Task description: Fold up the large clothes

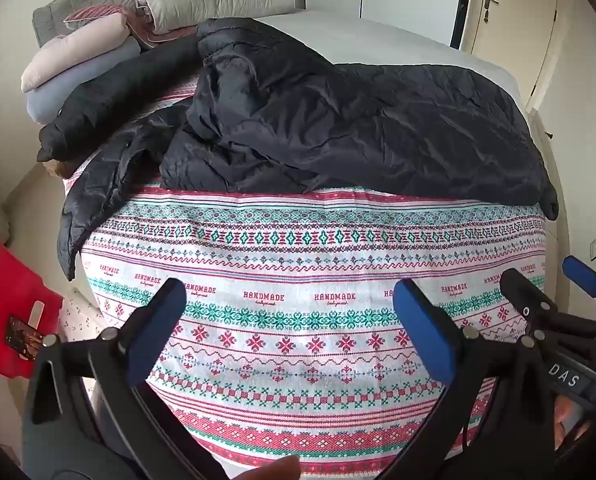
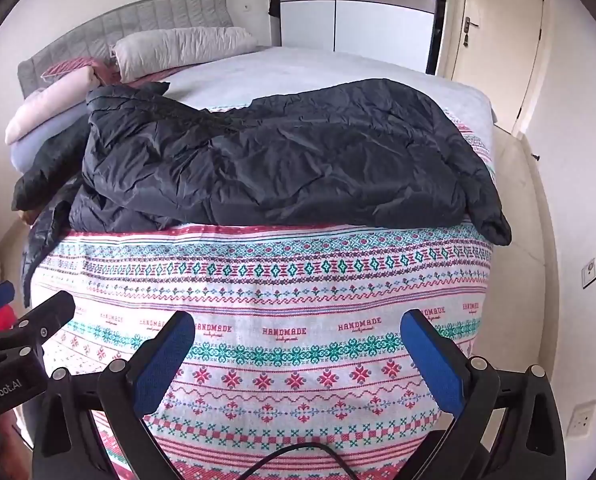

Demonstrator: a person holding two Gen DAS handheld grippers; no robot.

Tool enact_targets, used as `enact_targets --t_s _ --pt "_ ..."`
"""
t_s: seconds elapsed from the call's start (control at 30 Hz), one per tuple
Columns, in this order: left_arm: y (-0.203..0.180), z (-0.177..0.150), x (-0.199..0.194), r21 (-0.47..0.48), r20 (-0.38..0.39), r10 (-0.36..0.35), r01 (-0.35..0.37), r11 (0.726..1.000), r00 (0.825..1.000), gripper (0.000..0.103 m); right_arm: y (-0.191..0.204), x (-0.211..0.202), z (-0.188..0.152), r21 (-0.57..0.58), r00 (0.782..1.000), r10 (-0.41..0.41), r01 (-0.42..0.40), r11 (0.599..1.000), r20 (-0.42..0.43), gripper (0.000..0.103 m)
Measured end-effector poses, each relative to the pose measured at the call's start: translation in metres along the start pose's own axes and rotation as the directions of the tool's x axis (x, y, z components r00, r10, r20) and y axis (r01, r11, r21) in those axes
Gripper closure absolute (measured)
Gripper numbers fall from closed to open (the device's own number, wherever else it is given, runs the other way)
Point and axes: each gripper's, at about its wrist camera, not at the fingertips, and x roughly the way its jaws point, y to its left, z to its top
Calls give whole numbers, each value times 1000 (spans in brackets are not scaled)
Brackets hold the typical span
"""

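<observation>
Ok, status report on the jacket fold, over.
Left gripper and right gripper open, empty. Black jacket crumpled, unfolded on patterned bedspread. Nothing blocking.

A large black puffer jacket [image 1: 318,120] lies crumpled across the patterned bedspread [image 1: 289,312] — one sleeve [image 1: 73,216] hanging over the bed's left edge.

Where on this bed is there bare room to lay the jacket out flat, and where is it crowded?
Free: the patterned bedspread between the black jacket and both open claws, left claw and right claw; also the plain grey sheet beyond the jacket. Crowded: the headboard end, where pillows and a folded pile sit against the jacket's sleeve.
</observation>
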Motion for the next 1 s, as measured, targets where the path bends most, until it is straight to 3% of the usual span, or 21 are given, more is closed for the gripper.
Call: enact_targets --t_s 1.0 --pt "-6 -4 -6 41 7 12 -13 999 1000 0 -8 -8 5 11 1000 11 -11 1000 0 0"
